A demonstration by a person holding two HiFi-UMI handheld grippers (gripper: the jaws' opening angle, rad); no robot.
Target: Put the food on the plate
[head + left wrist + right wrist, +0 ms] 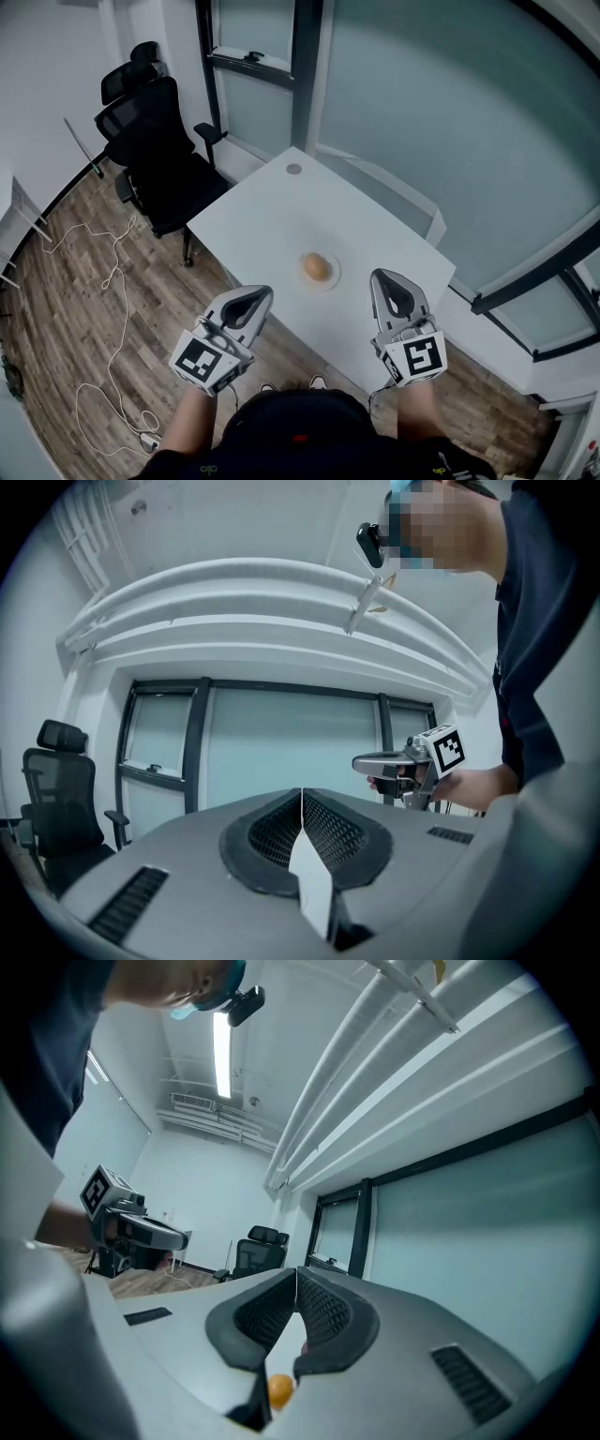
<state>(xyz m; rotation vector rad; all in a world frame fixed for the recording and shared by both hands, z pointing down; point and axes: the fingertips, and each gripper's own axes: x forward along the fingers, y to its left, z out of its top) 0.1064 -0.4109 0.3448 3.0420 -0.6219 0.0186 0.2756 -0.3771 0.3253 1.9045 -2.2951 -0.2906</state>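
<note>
A round orange-brown piece of food [317, 267] lies on a small white plate [335, 277] near the front of the white table [272, 216]. My left gripper [263, 293] is held over the table's near-left edge, shut and empty. My right gripper [382, 276] hovers to the right of the plate, also shut with nothing in it. In the left gripper view its jaws [302, 795] meet, pointing up toward the window. In the right gripper view the jaws [297, 1275] are shut, and the food [279, 1388] shows below through the gap behind them.
Black office chairs [155, 141] stand off the table's far-left corner. A white cable [112, 272] trails over the wooden floor on the left. Glass walls run behind the table, which has a round port [293, 169] at its far end.
</note>
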